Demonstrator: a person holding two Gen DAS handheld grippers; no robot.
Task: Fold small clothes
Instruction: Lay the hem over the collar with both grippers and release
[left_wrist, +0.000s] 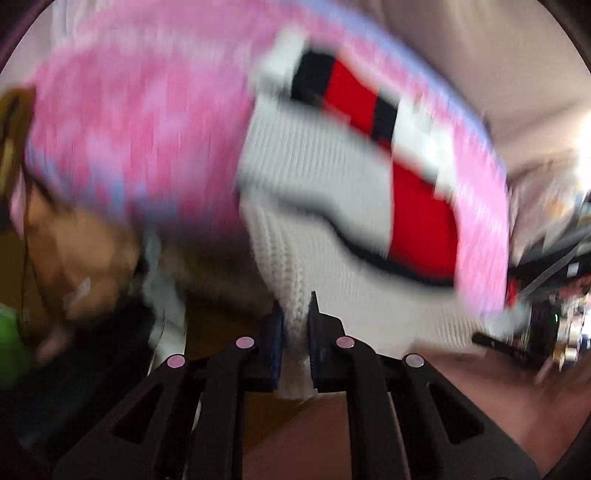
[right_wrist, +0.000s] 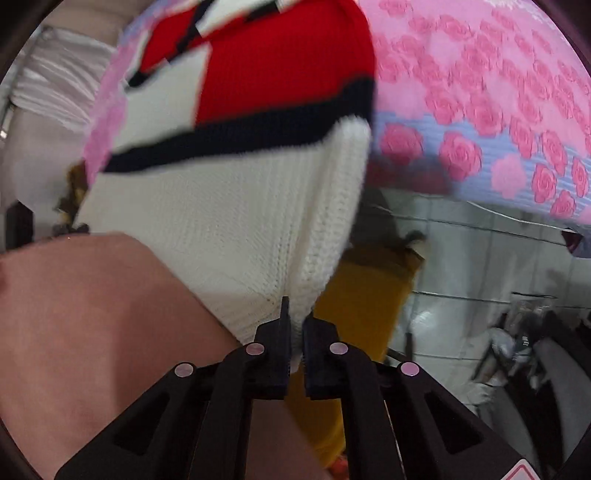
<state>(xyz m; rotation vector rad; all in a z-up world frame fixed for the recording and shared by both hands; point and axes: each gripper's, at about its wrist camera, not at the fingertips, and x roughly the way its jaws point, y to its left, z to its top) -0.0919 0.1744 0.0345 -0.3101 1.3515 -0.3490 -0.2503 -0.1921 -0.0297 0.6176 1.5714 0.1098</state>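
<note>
Both grippers pinch the white ribbed hem of a knit sweater (right_wrist: 229, 221) — white below, red blocks and dark stripes above. The left gripper (left_wrist: 295, 325) has its jaws pressed together on a bunch of the hem, and the right gripper (right_wrist: 295, 325) is closed on the hem in the same way. The sweater hangs lifted in front of a pink rose-patterned bedcover (right_wrist: 480, 92), which spreads behind and beside it. I judge that the step in hand is carrying the garment to lay it out; the next move calls for spreading it flat on the bedcover, hem taut, before the first fold. No writing or brand is readable — the left view is blurred.
</note>
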